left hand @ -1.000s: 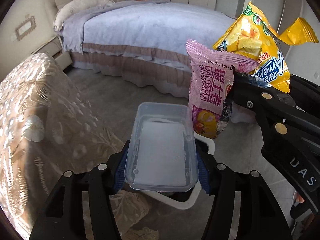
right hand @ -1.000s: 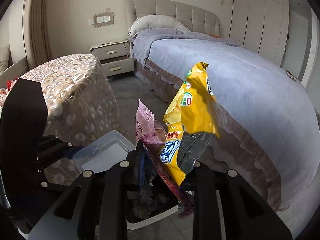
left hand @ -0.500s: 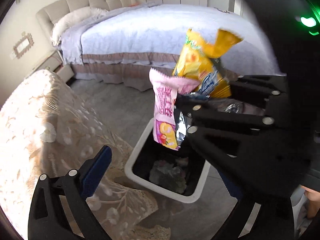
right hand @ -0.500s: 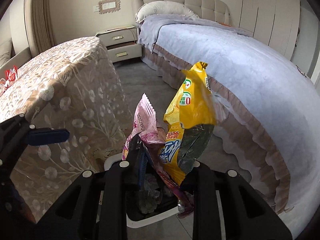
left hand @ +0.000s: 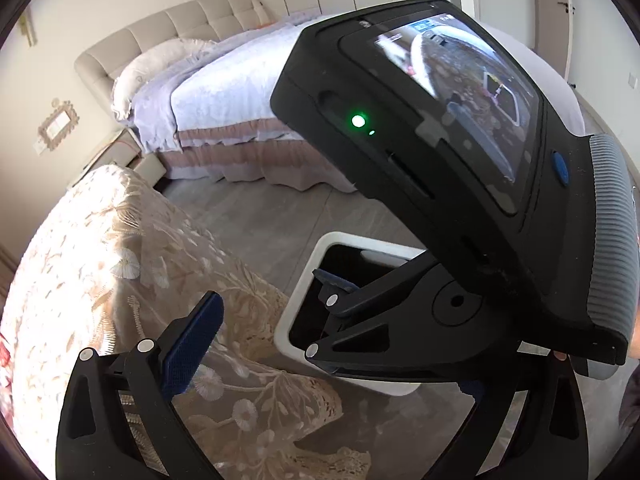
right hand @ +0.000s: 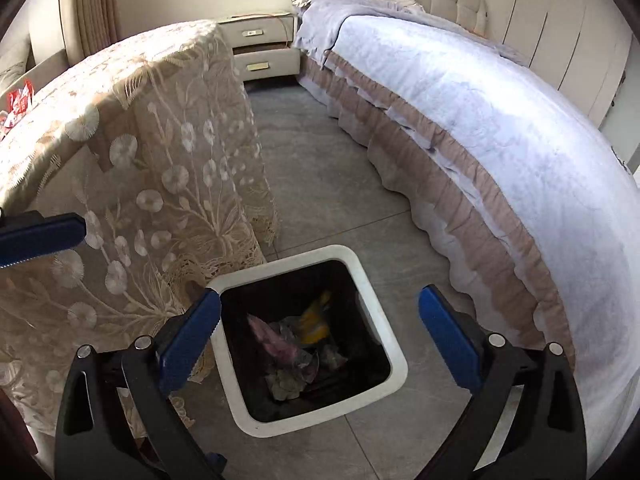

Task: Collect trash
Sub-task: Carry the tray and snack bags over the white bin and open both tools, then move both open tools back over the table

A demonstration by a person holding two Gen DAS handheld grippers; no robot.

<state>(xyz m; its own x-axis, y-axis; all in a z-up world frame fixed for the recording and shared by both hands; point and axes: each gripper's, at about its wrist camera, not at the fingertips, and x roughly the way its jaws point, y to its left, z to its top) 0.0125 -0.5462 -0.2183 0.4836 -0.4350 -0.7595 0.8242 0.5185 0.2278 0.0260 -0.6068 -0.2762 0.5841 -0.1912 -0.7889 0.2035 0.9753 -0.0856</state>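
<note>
A white-rimmed black trash bin [right hand: 384, 344] stands on the floor beside the table. In it lie a pink wrapper [right hand: 276, 342], a yellow chip bag [right hand: 316, 320] and other crumpled trash. My right gripper [right hand: 318, 336] is open and empty, right above the bin. In the left wrist view the right gripper's body [left hand: 460, 184] hides most of the bin [left hand: 304, 292]. My left gripper is open and empty; only its left finger [left hand: 192, 340] shows, over the tablecloth.
A table with a beige lace cloth [right hand: 120, 168] stands left of the bin, with red packets [right hand: 18, 100] at its far edge. A bed with a lilac cover [right hand: 480, 120] runs along the right. A nightstand [right hand: 260, 52] stands behind. Grey tiled floor lies between.
My left gripper let go of the clear plastic box. My right gripper opened, and the pink and yellow wrappers dropped into the bin. The right gripper moved in over the bin.
</note>
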